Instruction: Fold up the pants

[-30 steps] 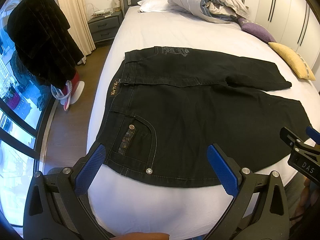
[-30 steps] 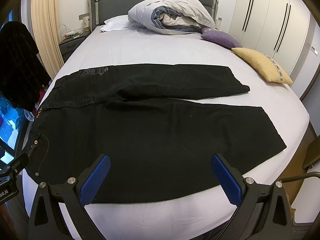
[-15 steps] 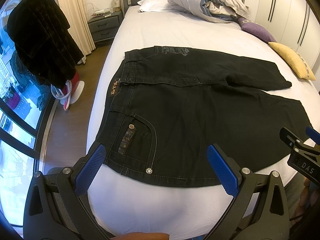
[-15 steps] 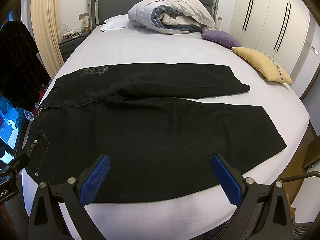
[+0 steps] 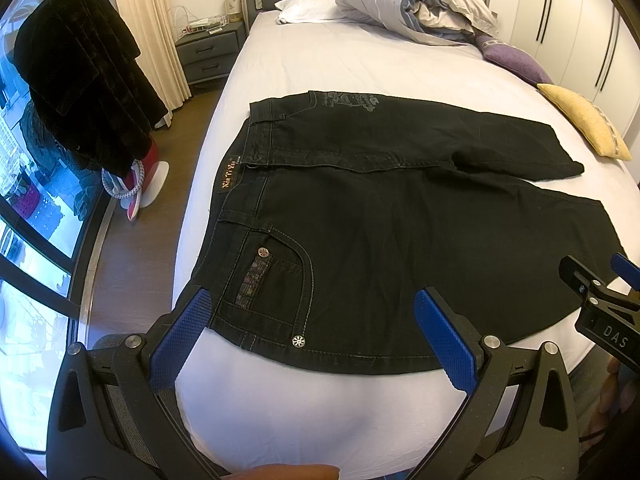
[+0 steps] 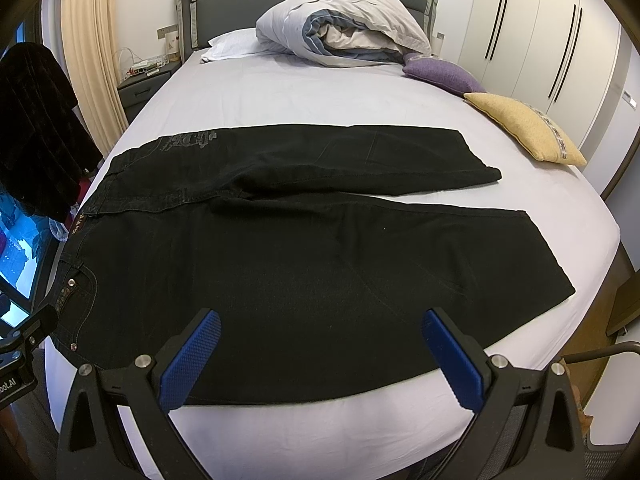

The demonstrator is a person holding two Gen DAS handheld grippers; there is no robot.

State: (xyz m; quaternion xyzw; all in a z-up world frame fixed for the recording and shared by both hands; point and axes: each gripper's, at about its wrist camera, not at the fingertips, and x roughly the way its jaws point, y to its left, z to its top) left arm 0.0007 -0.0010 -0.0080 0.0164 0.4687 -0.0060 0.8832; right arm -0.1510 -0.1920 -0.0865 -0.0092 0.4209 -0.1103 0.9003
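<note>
Pants (image 5: 400, 216) lie spread flat across the bed (image 5: 340, 64), waistband toward your left and both legs running off to your right, so no fold has been made yet; the whole job looks to be ahead of you. The far leg sits slightly apart from the near one, which reaches almost to the bed's near edge. Your left gripper (image 5: 312, 332) hovers above the near pocket corner with jaws wide and nothing in them, and your right gripper (image 6: 320, 352) hangs over the near leg, jaws equally wide and unloaded. Beneath the denim is a smooth pale sheet. A rolled duvet (image 6: 344, 28), purple cushion (image 6: 440, 72) and yellow cushion (image 6: 524, 128) sit at the headboard end, wardrobes (image 6: 540, 32) beyond.
</note>
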